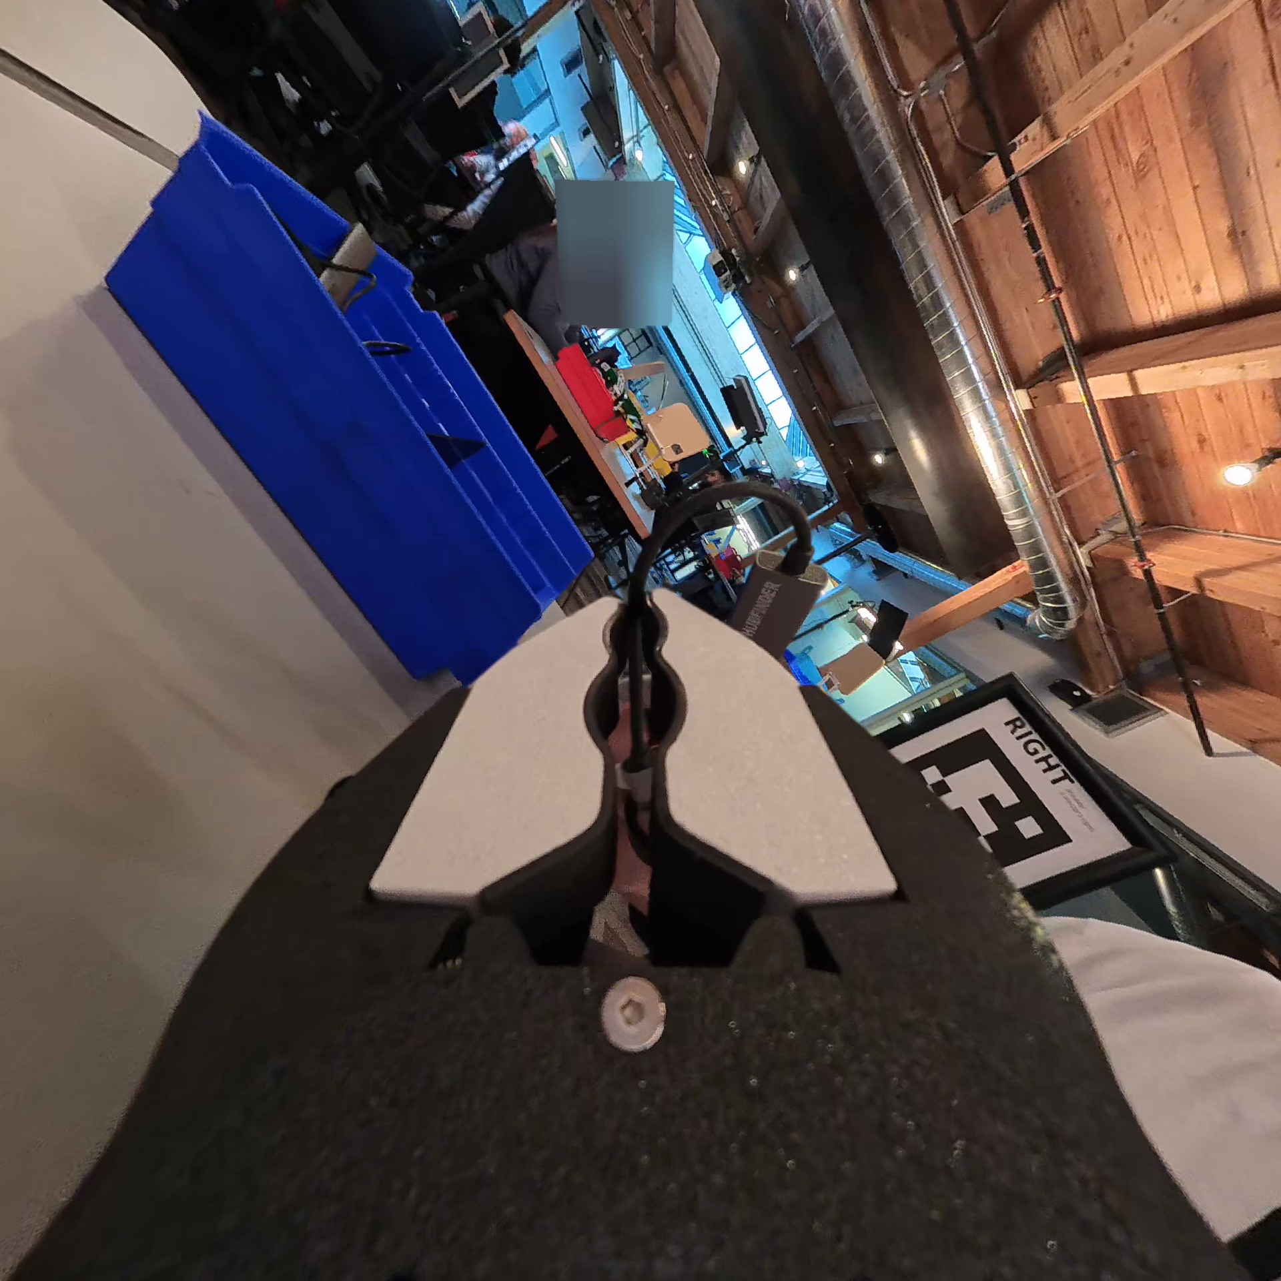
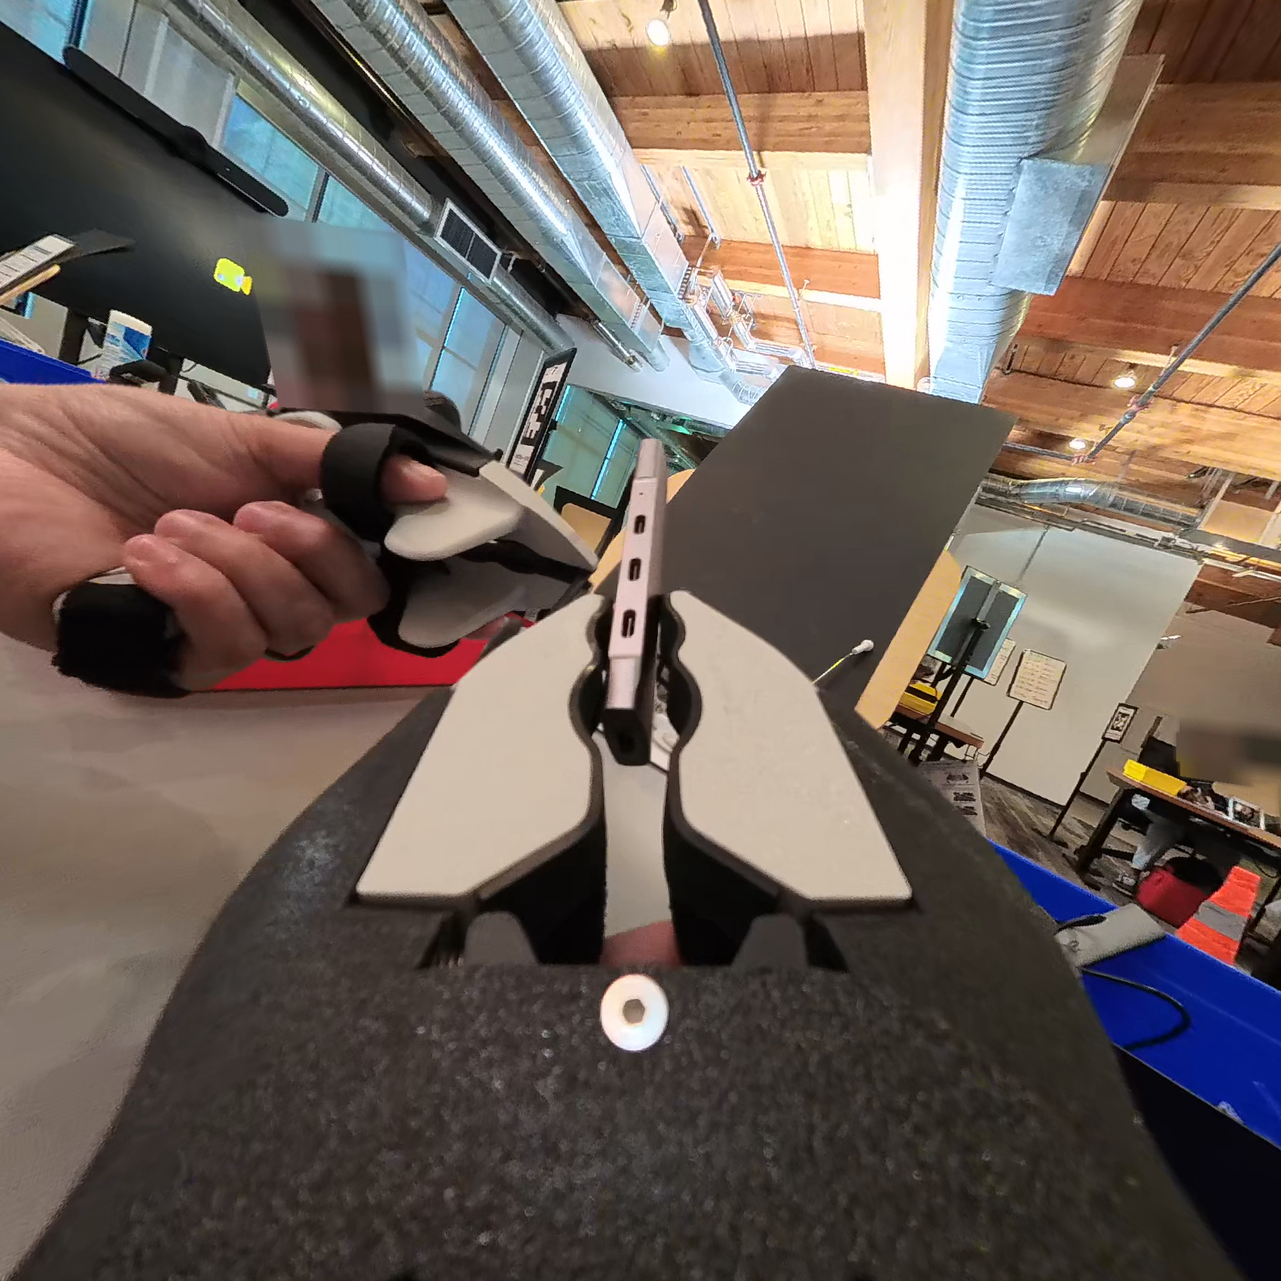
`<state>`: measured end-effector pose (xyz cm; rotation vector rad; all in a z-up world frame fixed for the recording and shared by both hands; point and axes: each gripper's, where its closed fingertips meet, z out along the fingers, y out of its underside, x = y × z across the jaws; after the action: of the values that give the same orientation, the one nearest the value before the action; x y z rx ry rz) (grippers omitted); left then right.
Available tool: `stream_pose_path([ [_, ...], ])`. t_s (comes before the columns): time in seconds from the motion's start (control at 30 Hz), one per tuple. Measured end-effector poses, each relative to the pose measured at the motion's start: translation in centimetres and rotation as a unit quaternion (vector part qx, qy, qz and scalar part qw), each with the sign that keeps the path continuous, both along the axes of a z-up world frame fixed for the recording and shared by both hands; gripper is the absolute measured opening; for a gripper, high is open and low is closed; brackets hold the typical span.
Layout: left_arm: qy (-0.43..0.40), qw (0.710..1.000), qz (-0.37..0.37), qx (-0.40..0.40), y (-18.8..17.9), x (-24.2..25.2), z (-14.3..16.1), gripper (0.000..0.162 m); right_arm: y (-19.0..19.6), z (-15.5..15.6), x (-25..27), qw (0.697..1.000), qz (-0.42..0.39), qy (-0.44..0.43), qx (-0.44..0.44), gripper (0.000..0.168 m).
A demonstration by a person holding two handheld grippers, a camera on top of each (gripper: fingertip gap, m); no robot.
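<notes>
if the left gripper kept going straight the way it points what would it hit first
Probably the grey hub, which hangs just ahead of the left gripper on the black cable that its fingers pinch; depth is unclear.

Open workshop-office: timber ceiling (image 2: 797,159), exposed ducts (image 2: 984,208), worktables (image 2: 1178,797).

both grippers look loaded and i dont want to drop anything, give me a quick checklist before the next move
1. Left gripper closed on the black cable: ok, the cable runs between its shut fingers.
2. Right gripper clamped on the grey hub: ok, held by its narrow sides.
3. Cable slack between the grips: ok, it arcs loosely into the hub's end.
4. Hub ports unblocked: ok, three slots face the right wrist camera.
5. Grip firmness: cannot tell.
6. Clearance from the blue bins: ok, they sit off to the side on the table.
</notes>
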<state>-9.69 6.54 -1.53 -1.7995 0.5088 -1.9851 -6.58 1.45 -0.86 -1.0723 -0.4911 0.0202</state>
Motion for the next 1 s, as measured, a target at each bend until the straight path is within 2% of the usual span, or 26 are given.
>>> stream_pose_path([
  [0.33, 0.075, 0.997, -0.018, 0.023, -0.9, 1.2, -4.2, 0.003, -1.6, 1.5, -0.3, 0.998, -0.007, -0.046, 0.038, 0.009],
  [0.6, 0.092, 0.994, 0.019, 0.051, 0.4, 0.2, -4.5, 0.004, -1.4, 1.4, -0.6, 0.994, -0.017, -0.108, 0.007, 0.01],
  [0.73, 0.084, 0.992, 0.059, 0.071, 1.1, -2.7, -3.5, 0.008, -0.1, 1.6, -0.4, 0.993, -0.003, -0.12, 0.009, 0.01],
  [0.8, 0.094, 0.988, 0.077, 0.095, 0.6, -5.1, -3.0, 0.013, 1.1, 2.0, -0.5, 0.985, -0.016, -0.167, 0.032, 0.01],
  [0.87, 0.124, 0.978, 0.102, 0.134, -0.7, -8.1, -3.0, 0.025, 2.9, 2.8, -1.0, 0.978, -0.025, -0.201, 0.051, 0.009],
  [1.0, 0.191, 0.942, 0.177, 0.212, -4.8, -14.1, -4.2, 0.025, 6.2, 4.7, -3.8, 0.96, -0.02, -0.262, 0.1, 0.009],
])
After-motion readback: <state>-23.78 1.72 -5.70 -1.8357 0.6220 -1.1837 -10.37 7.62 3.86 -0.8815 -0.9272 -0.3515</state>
